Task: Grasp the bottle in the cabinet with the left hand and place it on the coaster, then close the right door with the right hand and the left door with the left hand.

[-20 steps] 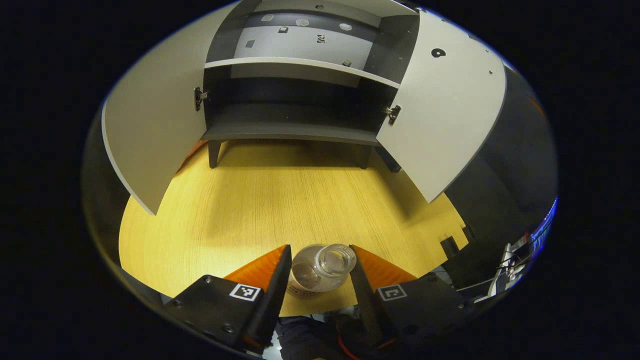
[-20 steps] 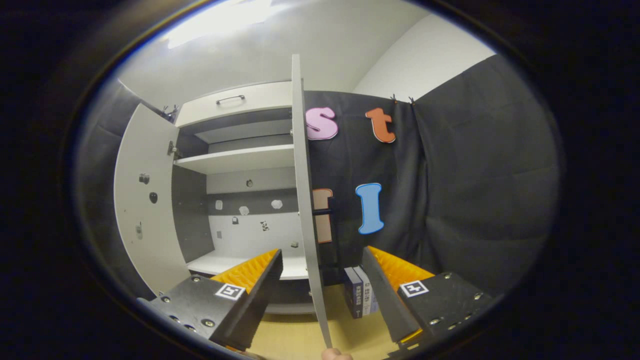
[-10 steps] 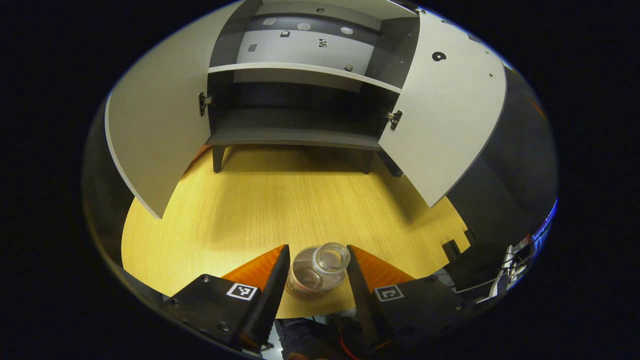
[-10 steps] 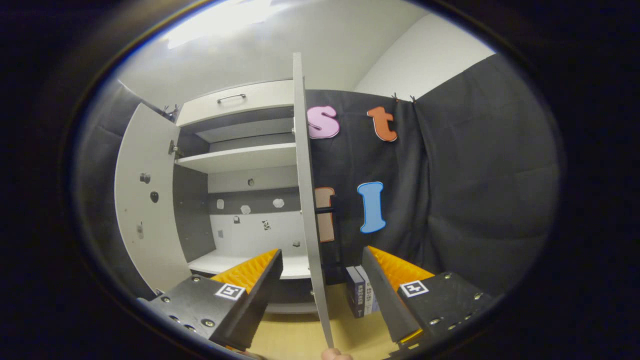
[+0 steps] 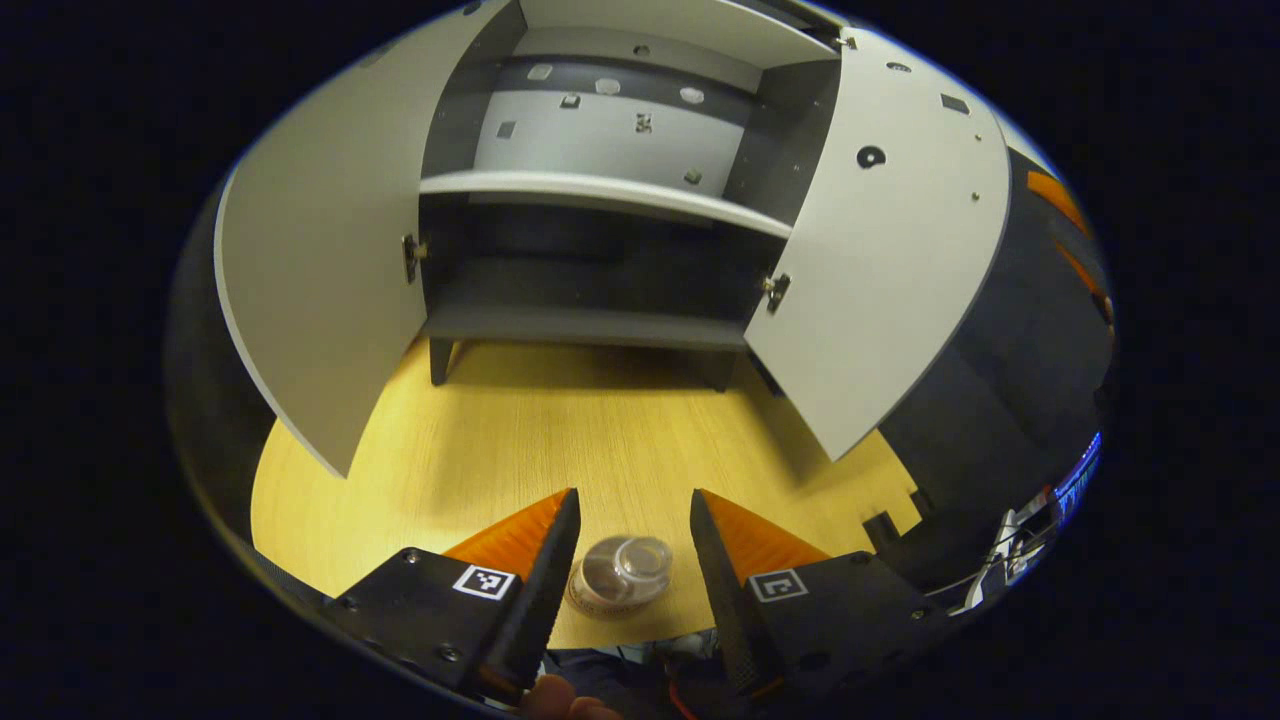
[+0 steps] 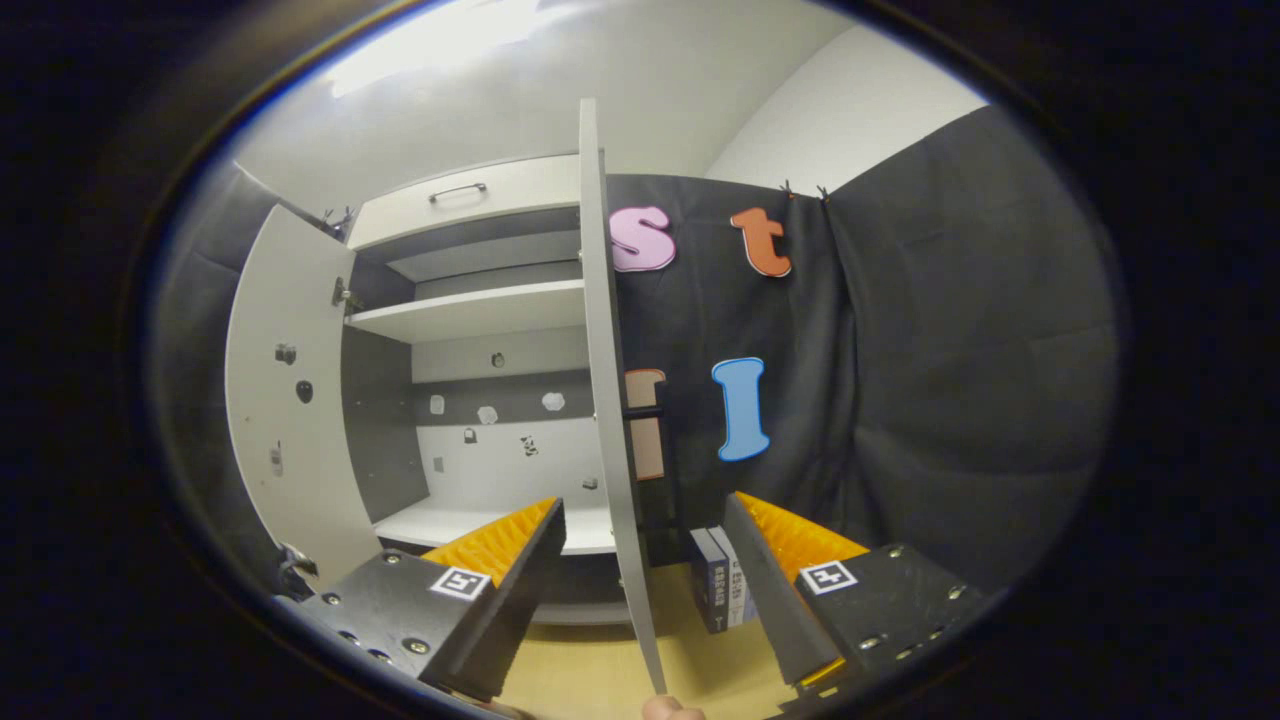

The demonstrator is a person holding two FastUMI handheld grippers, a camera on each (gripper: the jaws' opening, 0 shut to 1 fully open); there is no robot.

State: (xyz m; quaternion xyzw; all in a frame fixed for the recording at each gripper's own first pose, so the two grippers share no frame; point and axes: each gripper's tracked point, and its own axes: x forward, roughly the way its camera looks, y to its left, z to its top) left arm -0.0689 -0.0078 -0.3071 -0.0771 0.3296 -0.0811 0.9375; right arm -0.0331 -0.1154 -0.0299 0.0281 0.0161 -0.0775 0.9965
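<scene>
1. Pale wood makes up the surface, and a grey cabinet stands at its far edge with both doors swung out.
2. Near the front edge of the surface stands the bottle, seen from above; I cannot make out the coaster under it.
3. Around the bottle sits the left hand-held gripper, its fingers spread wide with a gap on each side, touching nothing.
4. So the placing step looks finished, judging by the empty lower shelf and the bottle standing free.
5. Over by the cabinet, the right hand-held gripper is wide open with the right door edge-on between its fingers, not pinched.
6. Closing that door seems the step in hand: the next move calls for a push against its outer face, swinging it toward the cabinet front.
7. After that the left door waits for the left hand-held gripper.
</scene>
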